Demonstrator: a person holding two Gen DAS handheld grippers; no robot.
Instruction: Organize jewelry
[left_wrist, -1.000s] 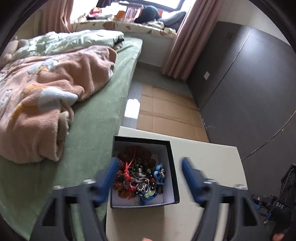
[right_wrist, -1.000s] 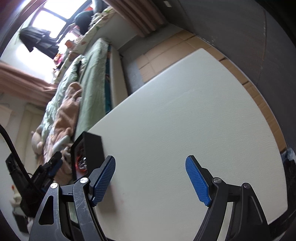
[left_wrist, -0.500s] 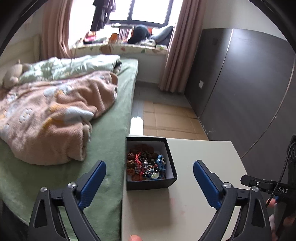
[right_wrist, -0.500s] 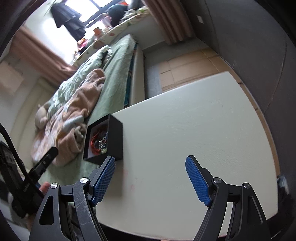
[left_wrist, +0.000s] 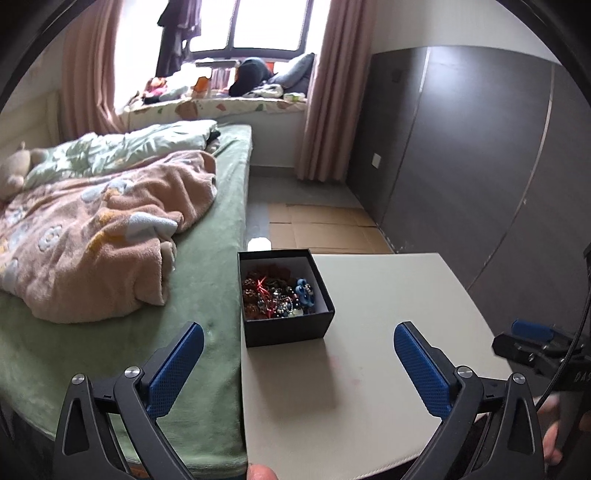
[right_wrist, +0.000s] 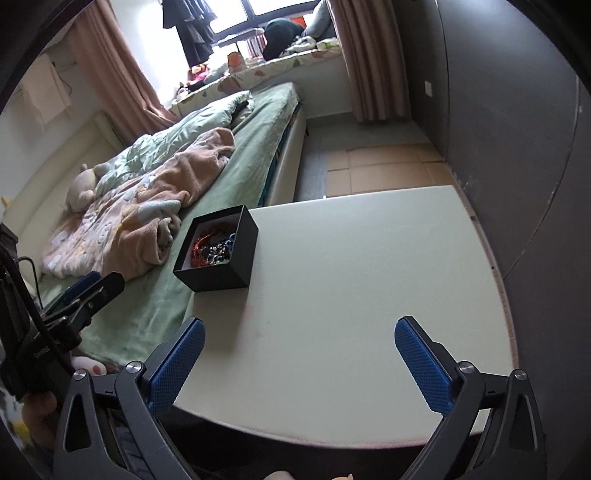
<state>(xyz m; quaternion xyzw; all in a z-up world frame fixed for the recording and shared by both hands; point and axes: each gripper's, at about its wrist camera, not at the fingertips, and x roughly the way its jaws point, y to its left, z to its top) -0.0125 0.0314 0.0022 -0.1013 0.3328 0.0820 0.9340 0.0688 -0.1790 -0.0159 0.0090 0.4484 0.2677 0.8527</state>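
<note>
A black open box (left_wrist: 291, 326) (right_wrist: 240, 251) stands at the left edge of a pale table (left_wrist: 388, 332) (right_wrist: 369, 277). Inside it lies a tangle of jewelry (left_wrist: 277, 295) (right_wrist: 212, 249): brown and red beads, red cord, blue pieces. My left gripper (left_wrist: 297, 339) hangs above the table's near side, short of the box, its jaws still opening and nothing between them. My right gripper (right_wrist: 299, 334) hovers over the table's near edge, to the right of the box, its jaws also opening and empty. Each gripper shows at the edge of the other's view.
A bed with a green sheet (left_wrist: 207, 288) and a pink blanket (left_wrist: 96, 236) runs along the table's left edge. Dark wall panels (left_wrist: 480, 166) rise to the right. Cardboard (left_wrist: 321, 229) covers the floor beyond the table. A window sill (left_wrist: 221, 99) with clutter lies far back.
Both grippers pulled back and rose away from the box, which now looks smaller and farther off. Both sets of jaws spread wider. The right view rolled upright.
</note>
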